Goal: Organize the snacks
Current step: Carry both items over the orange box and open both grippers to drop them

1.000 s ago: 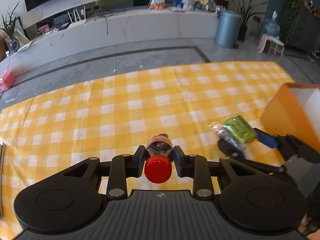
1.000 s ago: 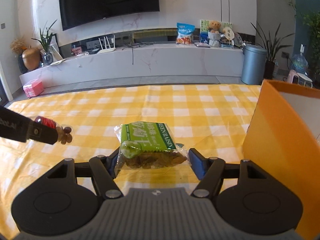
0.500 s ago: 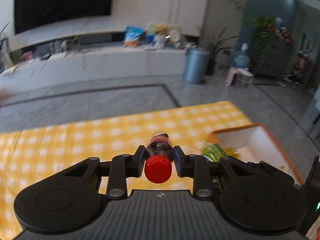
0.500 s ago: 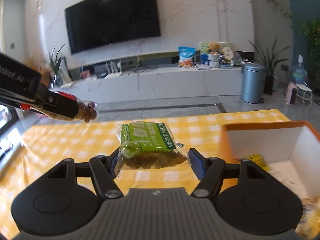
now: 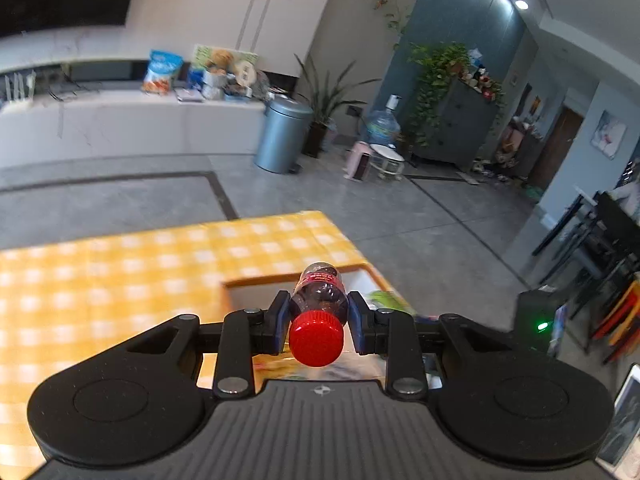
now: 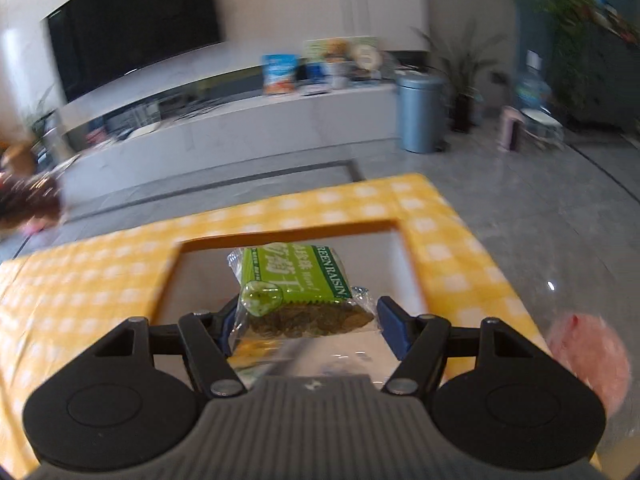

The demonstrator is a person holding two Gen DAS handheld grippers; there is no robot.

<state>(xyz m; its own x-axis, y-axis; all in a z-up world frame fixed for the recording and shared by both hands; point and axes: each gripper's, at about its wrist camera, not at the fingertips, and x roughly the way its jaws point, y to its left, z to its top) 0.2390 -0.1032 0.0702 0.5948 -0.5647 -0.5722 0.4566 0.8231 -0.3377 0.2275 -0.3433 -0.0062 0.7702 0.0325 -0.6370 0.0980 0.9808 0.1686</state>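
Two loads over the orange box (image 6: 280, 236): my left hand-held gripper (image 5: 319, 322) pinches a red-capped bottle (image 5: 318, 312), my right hand-held gripper (image 6: 306, 322) pinches a green raisin packet (image 6: 296, 288).

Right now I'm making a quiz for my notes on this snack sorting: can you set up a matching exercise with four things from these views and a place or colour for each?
Things:
1. bottle
2. raisin pack
3. box
4. bin

Place or colour:
A. orange rim, open top, on the checked cloth
B. between the right fingers, above the box
C. blue-grey, on the floor by the white counter
D. red cap, between the left fingers

Pairs: 1-D, 2-B, 3-A, 4-C
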